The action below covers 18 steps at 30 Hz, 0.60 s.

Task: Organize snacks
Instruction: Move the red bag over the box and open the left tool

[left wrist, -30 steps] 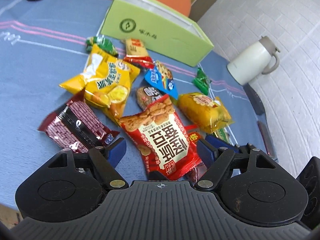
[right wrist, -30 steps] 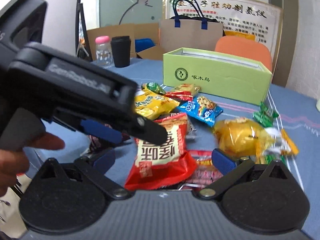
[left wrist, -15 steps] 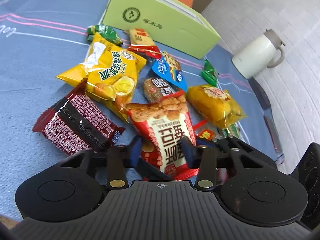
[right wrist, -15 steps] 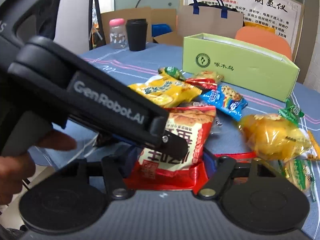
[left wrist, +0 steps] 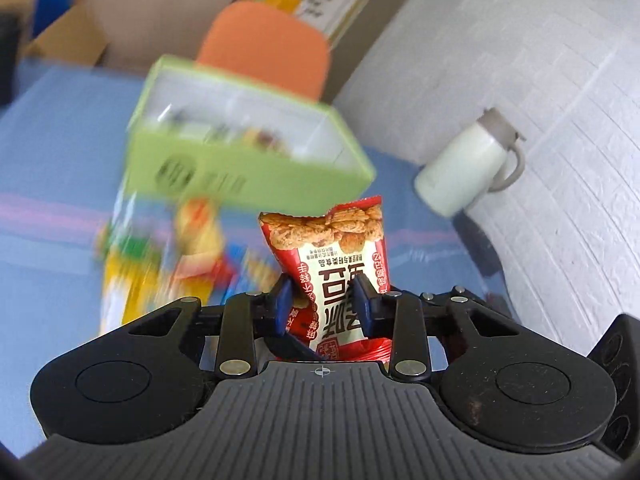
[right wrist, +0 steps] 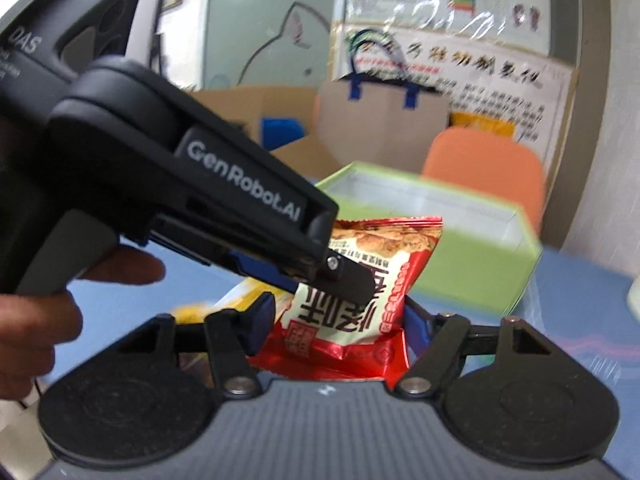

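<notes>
My left gripper is shut on a red snack packet with biscuit pictures and holds it upright above the blue table. The same packet fills the right wrist view, with the left gripper's black body across it. My right gripper has its fingers on either side of the packet's lower part; the grip cannot be made out. The open green box stands behind, with a few packets inside. Other snack packets lie blurred on the table below.
A white kettle stands on the table's right side near the white wall. An orange chair and cardboard boxes stand behind the green box. A paper bag and posters are at the back.
My left gripper closed on the red packet and lifted it off the table toward the green box. The right gripper's fingers came closer together around the packet's lower part.
</notes>
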Each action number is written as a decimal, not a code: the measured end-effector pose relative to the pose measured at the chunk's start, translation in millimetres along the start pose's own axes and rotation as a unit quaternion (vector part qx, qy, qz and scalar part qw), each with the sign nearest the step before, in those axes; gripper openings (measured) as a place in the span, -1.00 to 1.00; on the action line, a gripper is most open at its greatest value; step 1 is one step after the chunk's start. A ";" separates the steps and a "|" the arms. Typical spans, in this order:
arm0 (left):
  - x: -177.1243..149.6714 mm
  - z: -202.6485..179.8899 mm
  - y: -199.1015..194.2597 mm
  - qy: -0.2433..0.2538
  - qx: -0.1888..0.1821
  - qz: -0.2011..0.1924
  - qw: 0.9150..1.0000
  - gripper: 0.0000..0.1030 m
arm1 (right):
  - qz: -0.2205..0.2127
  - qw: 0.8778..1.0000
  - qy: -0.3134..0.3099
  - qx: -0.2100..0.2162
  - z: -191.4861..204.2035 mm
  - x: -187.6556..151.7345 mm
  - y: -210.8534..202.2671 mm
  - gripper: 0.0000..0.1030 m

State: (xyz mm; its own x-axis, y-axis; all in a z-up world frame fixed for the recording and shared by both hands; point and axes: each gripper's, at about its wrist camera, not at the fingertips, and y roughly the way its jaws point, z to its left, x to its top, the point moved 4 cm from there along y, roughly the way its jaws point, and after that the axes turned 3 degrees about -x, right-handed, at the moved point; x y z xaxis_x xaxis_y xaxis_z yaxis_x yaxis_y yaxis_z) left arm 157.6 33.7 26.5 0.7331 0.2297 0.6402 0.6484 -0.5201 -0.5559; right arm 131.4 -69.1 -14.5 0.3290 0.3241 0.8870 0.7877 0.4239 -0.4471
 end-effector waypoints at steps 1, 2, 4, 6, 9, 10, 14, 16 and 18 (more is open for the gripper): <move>18.4 -2.7 11.4 -0.001 -0.003 -0.001 1.000 -0.79 | -0.002 1.000 0.000 -0.005 -13.4 10.0 10.2 0.46; 36.4 -5.2 23.3 0.003 -0.009 0.001 1.000 -0.79 | -0.004 1.000 -0.002 -0.012 -28.1 19.8 20.8 0.46; 71.3 -10.1 50.4 0.010 -0.016 0.007 1.000 -0.79 | -0.002 1.000 -0.004 -0.025 -57.1 37.4 45.0 0.46; 102.2 -15.4 80.8 0.019 -0.016 0.013 1.000 -0.79 | 0.005 0.999 -0.001 -0.032 -85.6 50.6 69.6 0.46; 135.3 -14.6 126.0 0.025 -0.006 0.027 0.999 -0.80 | 0.026 0.999 0.010 -0.026 -121.6 60.7 109.6 0.45; 142.8 -11.9 140.6 0.025 -0.003 0.032 0.999 -0.80 | 0.032 0.999 0.011 -0.025 -130.6 60.6 121.5 0.45; 157.9 5.1 189.5 0.018 0.017 0.053 0.998 -0.80 | 0.055 0.998 0.019 -0.015 -151.1 49.7 160.1 0.42; 161.8 16.5 206.5 0.013 0.032 0.053 0.998 -0.73 | 0.055 0.998 0.028 -0.005 -157.0 44.7 173.1 0.43; 166.1 28.2 213.6 0.008 0.042 0.044 0.998 -0.38 | 0.050 0.998 0.043 -0.003 -163.0 42.4 176.4 0.53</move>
State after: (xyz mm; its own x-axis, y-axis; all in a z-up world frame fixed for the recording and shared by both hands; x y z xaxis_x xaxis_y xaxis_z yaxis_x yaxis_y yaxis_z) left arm 423.6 -16.1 -0.9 0.7854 0.1719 0.5947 0.5966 -0.4663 -0.6532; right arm 369.2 -118.4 -36.8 0.4486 0.2907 0.8451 0.7517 0.3887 -0.5327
